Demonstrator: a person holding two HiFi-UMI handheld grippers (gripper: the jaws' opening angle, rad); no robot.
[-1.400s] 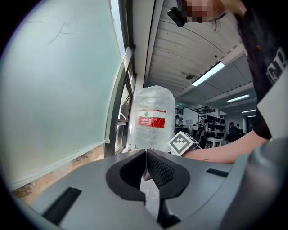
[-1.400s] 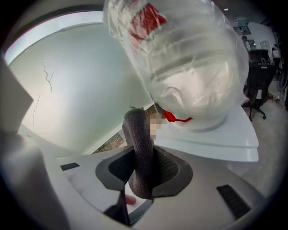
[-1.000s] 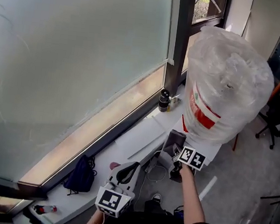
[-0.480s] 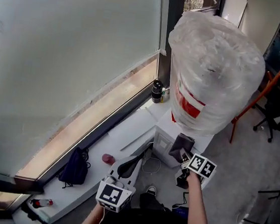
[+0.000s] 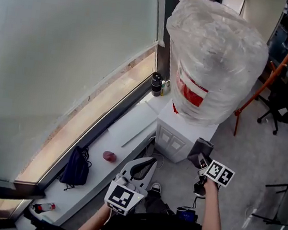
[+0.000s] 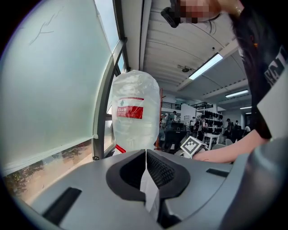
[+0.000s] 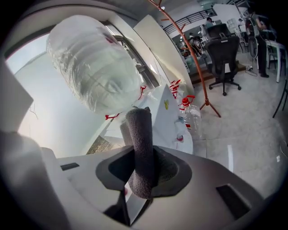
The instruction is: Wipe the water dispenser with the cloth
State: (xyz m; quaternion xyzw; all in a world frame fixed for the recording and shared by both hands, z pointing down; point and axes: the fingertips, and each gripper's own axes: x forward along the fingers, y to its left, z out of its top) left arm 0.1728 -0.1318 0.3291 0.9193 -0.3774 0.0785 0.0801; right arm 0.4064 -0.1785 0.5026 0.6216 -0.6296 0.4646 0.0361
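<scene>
The water dispenser (image 5: 182, 136) is a white cabinet by the window, topped by a big plastic-wrapped bottle (image 5: 213, 58) with a red label. My right gripper (image 5: 199, 157) hangs just right of the cabinet's front and is shut on a rolled dark grey cloth (image 5: 201, 147). In the right gripper view the cloth (image 7: 140, 134) stands up between the jaws of the right gripper (image 7: 143, 158), short of the bottle (image 7: 92, 72). My left gripper (image 5: 152, 162) is lower and left of the cabinet. In the left gripper view the left gripper (image 6: 146, 155) has its jaws closed together with nothing between them.
A black flask (image 5: 156, 84) stands on the white sill (image 5: 132, 128) beside the dispenser. Further along the sill lie a small red object (image 5: 109, 156) and a dark bag (image 5: 76, 168). An orange stand (image 5: 275, 65) and an office chair (image 5: 286, 101) are at the right. Plastic bottles (image 7: 191, 114) stand on the floor.
The right gripper with the cloth has come off the dispenser's front toward the lower right. The view has pulled back, showing the cabinet's front. The left gripper stays low and shut.
</scene>
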